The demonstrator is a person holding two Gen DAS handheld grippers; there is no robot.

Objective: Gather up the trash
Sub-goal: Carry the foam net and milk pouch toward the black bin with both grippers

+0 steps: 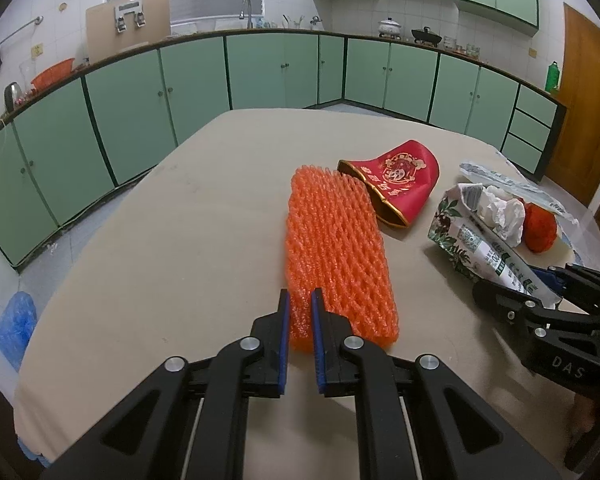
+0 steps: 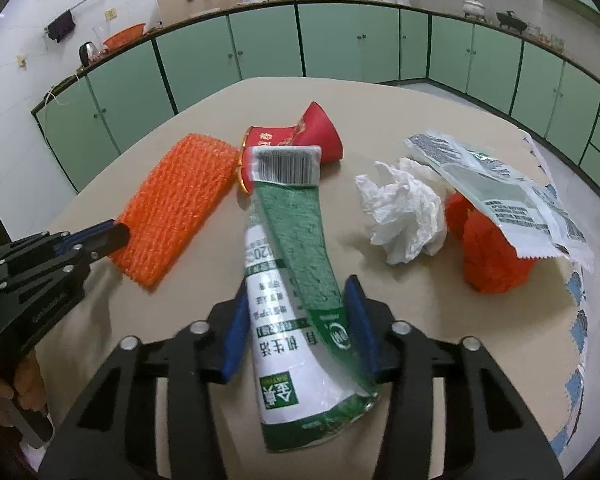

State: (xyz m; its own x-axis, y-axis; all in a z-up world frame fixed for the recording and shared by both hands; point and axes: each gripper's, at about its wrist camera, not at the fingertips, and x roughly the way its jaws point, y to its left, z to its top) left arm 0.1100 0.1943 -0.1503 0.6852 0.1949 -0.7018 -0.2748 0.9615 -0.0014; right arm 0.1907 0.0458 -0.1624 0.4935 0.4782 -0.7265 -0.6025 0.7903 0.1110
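- Left gripper has its blue pads pinched narrow on the near corner of the orange foam net, which lies flat on the table
- Right gripper sits with its jaws part-open on either side of the green-and-white carton; the pads look to be touching its flattened sides, though how firm the squeeze is I cannot tell
- Carton's far end, the one with the barcode, points at the red packet, which lies just past the net
- Still loose on the right: a crumpled white tissue, an orange ball of netting and a torn silver wrapper lying over it
- My read: this is the pick-up step, two pieces of trash being grabbed at once
- No bin or bag shows in either view, so where the trash is meant to go cannot be told
- Next move calls for a clean lift on both sides; the net is soft and may sag, and the carton could slide out if the right jaws don't close tighter
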